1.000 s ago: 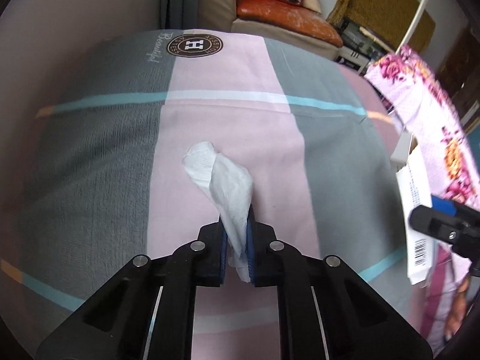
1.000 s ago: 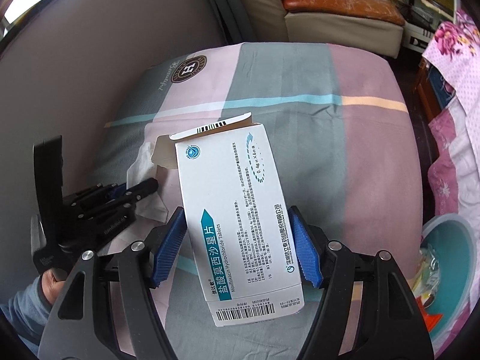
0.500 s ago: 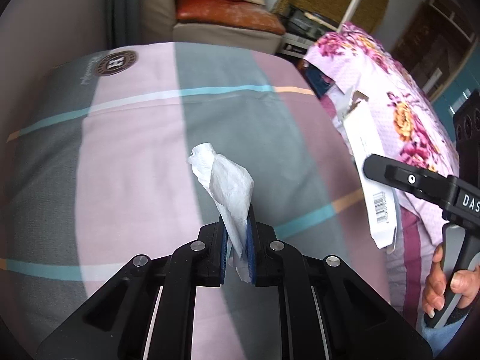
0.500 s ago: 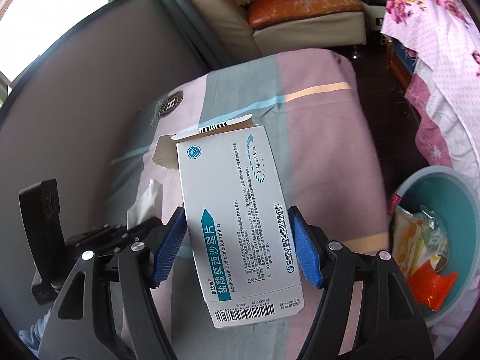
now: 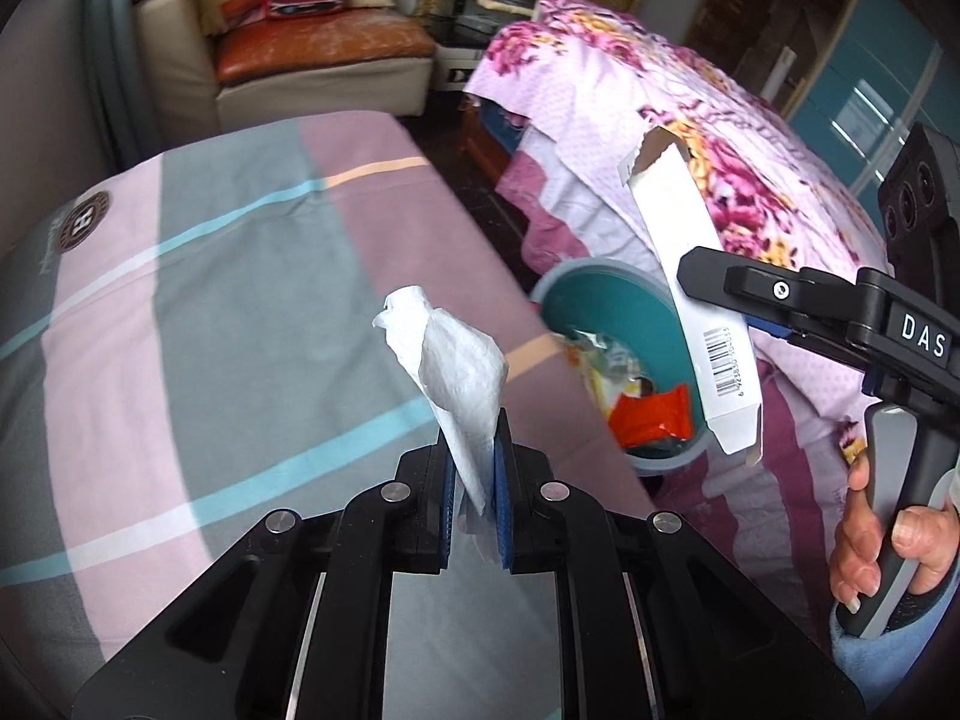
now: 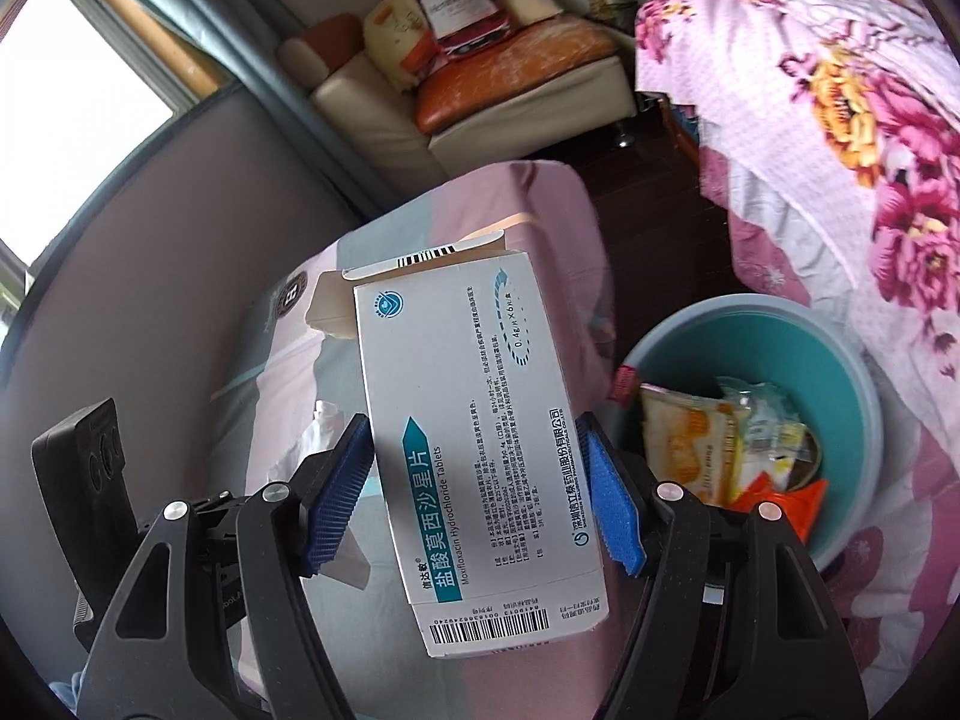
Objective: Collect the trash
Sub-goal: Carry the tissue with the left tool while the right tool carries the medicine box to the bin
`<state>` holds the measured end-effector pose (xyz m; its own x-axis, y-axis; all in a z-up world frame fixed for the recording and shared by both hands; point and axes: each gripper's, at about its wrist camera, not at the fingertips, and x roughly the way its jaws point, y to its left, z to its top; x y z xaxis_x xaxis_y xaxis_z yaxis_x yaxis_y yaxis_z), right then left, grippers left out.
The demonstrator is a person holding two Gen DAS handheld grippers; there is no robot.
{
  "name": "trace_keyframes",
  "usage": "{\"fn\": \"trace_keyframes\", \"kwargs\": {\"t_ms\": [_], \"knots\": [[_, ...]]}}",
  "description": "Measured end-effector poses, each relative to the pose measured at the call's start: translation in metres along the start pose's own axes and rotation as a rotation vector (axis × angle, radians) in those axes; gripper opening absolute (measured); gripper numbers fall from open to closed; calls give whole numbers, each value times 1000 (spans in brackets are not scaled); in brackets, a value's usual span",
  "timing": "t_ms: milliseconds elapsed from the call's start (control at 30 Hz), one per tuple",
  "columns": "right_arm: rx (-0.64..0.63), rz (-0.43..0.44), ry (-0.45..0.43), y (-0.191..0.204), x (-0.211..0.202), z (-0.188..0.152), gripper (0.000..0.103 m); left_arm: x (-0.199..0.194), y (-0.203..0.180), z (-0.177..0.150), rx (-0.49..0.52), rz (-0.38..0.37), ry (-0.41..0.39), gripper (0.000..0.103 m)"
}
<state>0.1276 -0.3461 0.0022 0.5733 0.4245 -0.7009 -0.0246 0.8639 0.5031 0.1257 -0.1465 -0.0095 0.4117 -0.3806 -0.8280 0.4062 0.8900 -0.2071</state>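
My left gripper (image 5: 474, 480) is shut on a crumpled white tissue (image 5: 456, 372) that sticks up from its pads, above the striped bedspread (image 5: 240, 312). My right gripper (image 6: 477, 498) is shut on a white medicine box (image 6: 474, 438) with teal print, its top flap open. The same box (image 5: 696, 312) shows in the left wrist view, held above the teal trash bin (image 5: 606, 294). In the right wrist view the bin (image 6: 840, 372) stands on the floor right of the box, with wrappers and an orange packet inside. The left gripper (image 6: 324, 480) and its tissue (image 6: 318, 426) lie left of the box.
A bed with a pink floral cover (image 5: 690, 138) stands right of the bin. A cream and orange sofa (image 6: 492, 90) with bags on it stands at the back. A grey headboard wall (image 6: 150, 228) and a window are at left. A hand (image 5: 870, 546) grips the right gripper's handle.
Both grippers have swung right across the striped bed toward its edge. The teal bin has come into the left wrist view and grown larger in the right. Tissue and box stay gripped.
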Motion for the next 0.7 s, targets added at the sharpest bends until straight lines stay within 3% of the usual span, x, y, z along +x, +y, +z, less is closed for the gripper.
{"fn": "trace_keyframes", "kwargs": {"t_ms": [400,700], "knots": [[141,-60,-103,-80,-59,-7,65,34,-71,15,115,-72,44,12],[205,-104,-109,-119,-69,-6,65,72,-95,26,153,-111,100,12]]}}
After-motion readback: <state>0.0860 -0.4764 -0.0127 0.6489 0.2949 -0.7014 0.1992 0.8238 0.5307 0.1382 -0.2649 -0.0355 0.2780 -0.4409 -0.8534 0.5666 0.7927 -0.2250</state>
